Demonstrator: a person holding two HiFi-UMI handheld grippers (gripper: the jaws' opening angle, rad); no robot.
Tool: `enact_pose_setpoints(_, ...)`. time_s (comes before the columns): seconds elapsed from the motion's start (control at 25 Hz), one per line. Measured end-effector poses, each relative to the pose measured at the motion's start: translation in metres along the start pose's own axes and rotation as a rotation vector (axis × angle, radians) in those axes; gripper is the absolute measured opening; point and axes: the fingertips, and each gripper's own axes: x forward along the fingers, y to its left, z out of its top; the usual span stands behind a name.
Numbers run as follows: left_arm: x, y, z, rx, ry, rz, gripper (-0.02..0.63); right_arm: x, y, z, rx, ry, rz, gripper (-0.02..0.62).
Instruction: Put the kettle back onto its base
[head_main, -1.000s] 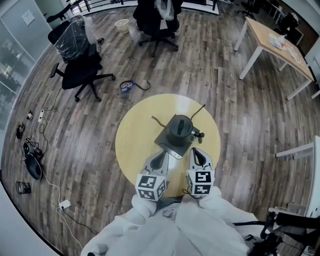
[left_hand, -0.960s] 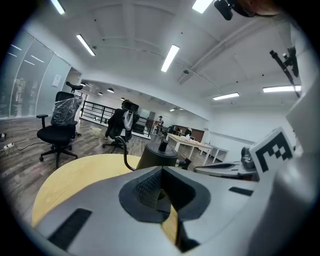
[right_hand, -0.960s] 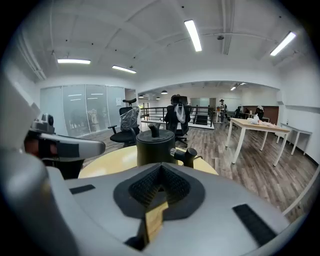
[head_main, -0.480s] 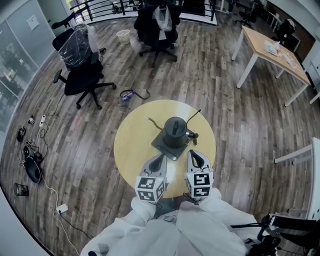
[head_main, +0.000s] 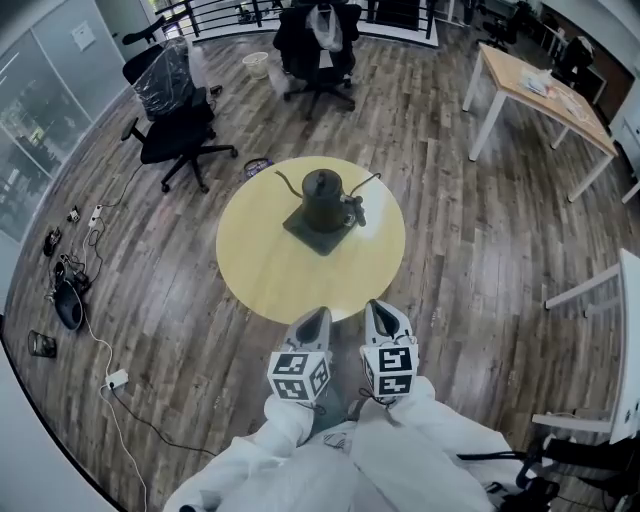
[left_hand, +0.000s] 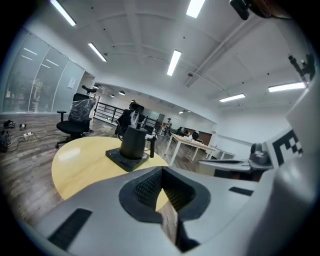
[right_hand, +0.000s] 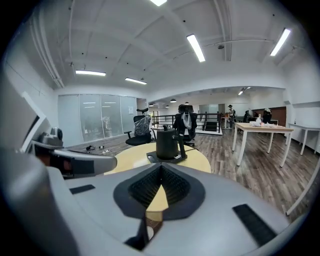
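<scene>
A dark gooseneck kettle (head_main: 323, 199) stands on its dark square base (head_main: 316, 232) in the middle of a round yellow table (head_main: 262, 270). It also shows in the left gripper view as the kettle (left_hand: 134, 142) and in the right gripper view as the kettle (right_hand: 167, 142). My left gripper (head_main: 312, 321) and right gripper (head_main: 382, 314) are both shut and hold nothing. They hang side by side over the floor just short of the table's near edge, well away from the kettle.
Black office chairs (head_main: 176, 112) stand beyond the table, one wrapped in plastic. A wooden desk with white legs (head_main: 535, 95) is at the upper right. Cables and a power strip (head_main: 115, 380) lie on the wood floor at the left.
Both grippers have drawn back from the kettle, off the tabletop to past its near edge. The table and kettle now sit farther up the head view.
</scene>
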Motion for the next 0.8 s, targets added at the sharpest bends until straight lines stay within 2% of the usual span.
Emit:
enact_pose_setpoints(0.12,-0.031,-0.030,-0.019,0.016,0.005,-0.009,0.000,-0.035,0.007,-0.012,-0.001,-0.004,0.010,0.011)
enact_pose_setpoints(0.28,-0.057,-0.051,-0.018,0.020,-0.041,-0.003,0.000,-0.063,0.016,-0.008,-0.014,-0.036,0.028,0.011)
enact_pose_setpoints(0.48,-0.078,-0.066,-0.017,0.007,-0.080,0.000,0.000,-0.085,0.022,-0.011,-0.023,-0.048,0.046,0.011)
enact_pose_setpoints(0.8,-0.086,-0.072,0.005,0.071,-0.094,0.017,0.000,-0.092,0.032,0.019,-0.010,-0.094,0.042,0.011)
